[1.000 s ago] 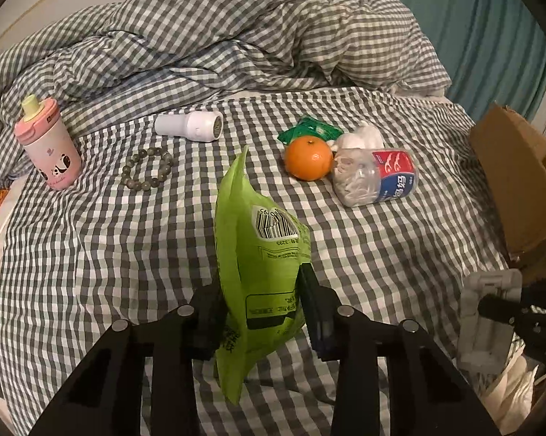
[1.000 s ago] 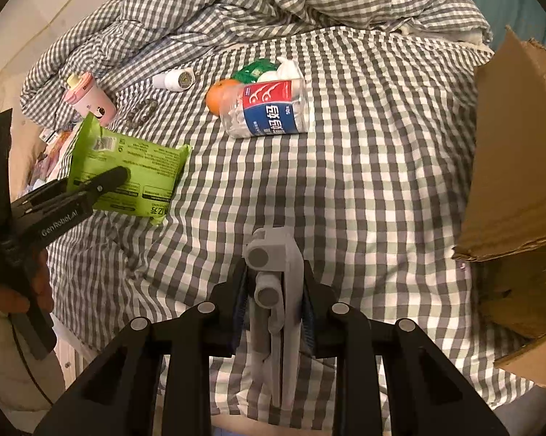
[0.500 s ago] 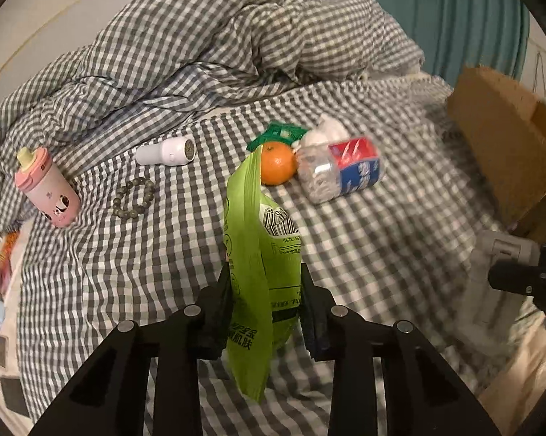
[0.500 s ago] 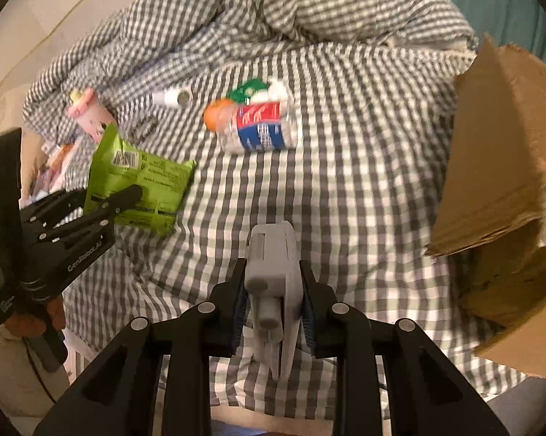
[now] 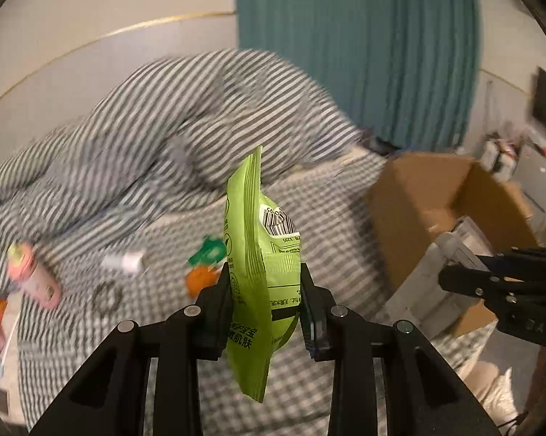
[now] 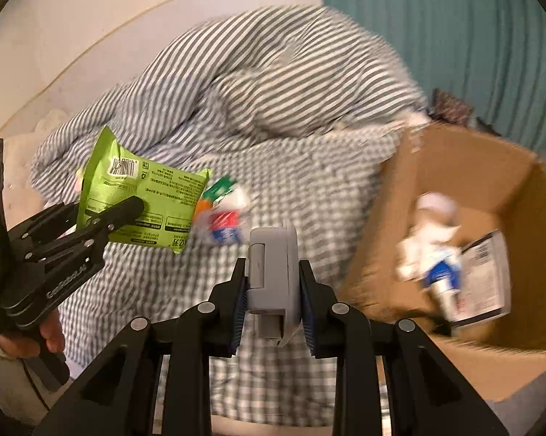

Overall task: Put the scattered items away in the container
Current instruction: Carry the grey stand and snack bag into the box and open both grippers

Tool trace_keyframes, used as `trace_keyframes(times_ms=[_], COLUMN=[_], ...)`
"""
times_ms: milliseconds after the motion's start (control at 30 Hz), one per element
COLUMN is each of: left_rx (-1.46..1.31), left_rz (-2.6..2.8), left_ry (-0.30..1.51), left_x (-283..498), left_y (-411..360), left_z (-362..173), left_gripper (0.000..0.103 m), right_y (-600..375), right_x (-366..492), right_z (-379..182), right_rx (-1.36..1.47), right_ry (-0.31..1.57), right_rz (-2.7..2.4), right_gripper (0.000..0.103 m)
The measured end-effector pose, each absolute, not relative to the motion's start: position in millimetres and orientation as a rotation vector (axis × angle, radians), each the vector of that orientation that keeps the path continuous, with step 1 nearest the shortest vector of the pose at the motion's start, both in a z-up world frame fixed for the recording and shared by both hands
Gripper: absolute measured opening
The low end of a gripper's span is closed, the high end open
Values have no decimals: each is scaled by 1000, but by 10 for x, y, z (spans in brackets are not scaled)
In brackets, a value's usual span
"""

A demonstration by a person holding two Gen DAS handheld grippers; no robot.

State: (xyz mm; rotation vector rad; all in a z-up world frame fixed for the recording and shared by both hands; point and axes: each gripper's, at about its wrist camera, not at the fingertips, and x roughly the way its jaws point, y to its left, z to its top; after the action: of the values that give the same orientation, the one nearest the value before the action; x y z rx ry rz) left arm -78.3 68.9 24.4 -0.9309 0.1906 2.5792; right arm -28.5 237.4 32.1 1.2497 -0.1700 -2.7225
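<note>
Left gripper (image 5: 265, 309) pinching green packet (image 5: 262, 254), right gripper (image 6: 273, 301) clamping grey device (image 6: 272, 272), beside cardboard box (image 6: 454, 167).

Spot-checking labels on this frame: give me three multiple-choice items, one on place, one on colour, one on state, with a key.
1. Where is the cardboard box in the right wrist view?
A. At the right, beside the bed
B. On the duvet at the top
C. Under the left gripper

2. What colour is the pouch in the left gripper?
A. Orange
B. Green
C. White

3. What is the state of the right gripper?
A. Open and empty
B. Shut on a grey device
C. Shut on the orange

Key:
1 A: the open box stands at the right edge of the checked bed.
2 B: the pouch with its barcode is bright green in both views.
3 B: both pads press the sides of the grey device.
</note>
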Motion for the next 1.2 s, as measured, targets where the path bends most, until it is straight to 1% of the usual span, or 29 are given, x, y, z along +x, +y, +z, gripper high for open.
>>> trace_keyframes(times_ms=[100, 200, 233, 333, 433, 533, 567, 600, 633, 667, 700, 733, 767, 867, 933, 1200], left_rx=[-865, -819, -805, -757, -741, -799, -821, -839, -866, -874, -865, -842, -825, -817, -822, -904], left_rz=[2511, 2437, 2402, 2317, 2236, 2198, 2201, 2209, 2237, 2284, 2331, 2388, 2425, 2471, 2514, 2640], left_ry=[192, 200, 204, 203, 206, 225, 243, 255, 279, 316, 349, 376, 381, 356, 364, 332], left_x=[-781, -757, -739, -651, -604, -643, -657, -683, -722, -723, -713, -709, -703, -695, -687, -650], left_y=[1089, 1510, 1676, 2121, 2547, 2877, 2977, 3034, 3084, 3108, 3114, 3095, 3058, 2888, 2760, 2000], left_z=[396, 494, 523, 606, 585, 452, 382, 334, 277, 257, 266, 287, 315, 388, 400, 409], left_gripper=[32, 32, 32, 32, 32, 32, 32, 32, 35, 43, 53, 75, 87, 94, 97, 100], right_y=[2724, 3142, 3233, 3468, 3748, 3907, 3959, 4026, 4082, 4125, 4158, 4180, 4183, 4127, 4072, 3483], right_x=[-230, -168, -140, -73, -110, -124, -116, -115, -123, -120, -99, -56, -36, -38, -46, 99], right_z=[473, 569, 591, 639, 526, 405, 399, 385, 371, 364, 364, 378, 382, 378, 373, 521], right_rx=[1227, 1201, 1195, 1200, 1244, 1253, 1247, 1264, 1279, 1280, 1254, 1237, 1224, 1217, 1216, 1169], right_ry=[-203, -317, -321, -255, -303, -304, -302, -291, -284, -284, -299, -311, -327, -332, -328, -214], right_rz=[-2802, -2826, -2853, -2958, -2964, -3002, -3033, -3082, -3107, -3118, -3115, -3107, -3097, -3074, -3058, -3030], right_gripper=[26, 27, 27, 26, 26, 27, 33, 49, 59, 77, 79, 79, 79, 80, 80, 83])
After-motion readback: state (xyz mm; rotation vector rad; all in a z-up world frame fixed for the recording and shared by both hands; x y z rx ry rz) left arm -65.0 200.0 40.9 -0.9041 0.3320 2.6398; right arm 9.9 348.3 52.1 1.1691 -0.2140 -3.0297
